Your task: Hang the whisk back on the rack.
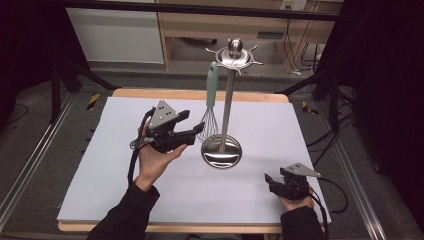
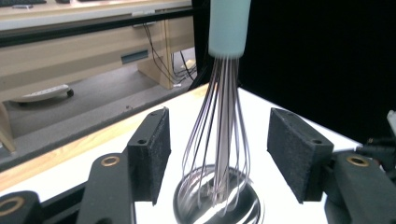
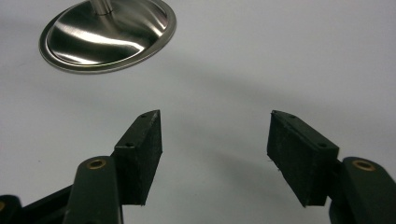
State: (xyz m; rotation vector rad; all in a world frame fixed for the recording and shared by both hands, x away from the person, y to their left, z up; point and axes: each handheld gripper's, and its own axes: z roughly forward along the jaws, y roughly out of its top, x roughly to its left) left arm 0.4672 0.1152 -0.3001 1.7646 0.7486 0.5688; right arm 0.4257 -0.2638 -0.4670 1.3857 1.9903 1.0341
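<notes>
Hanging from the stand [image 1: 228, 95] already, whisk [image 1: 210, 107] near desk's far edge; left gripper [image 1: 186, 128] jaws apart around wires, untouching. Right gripper [image 1: 270, 182] jaws apart, idle.

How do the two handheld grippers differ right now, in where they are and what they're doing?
The left gripper is held up beside the hanging whisk, whose wires stand between its jaws untouched; the right gripper has nothing between its jaws. The left one sits close to the metal stand, while the right one rests low near the table's front right corner, away from the stand. Both stand open, and each carries a grey three-cornered plate on top.
</notes>
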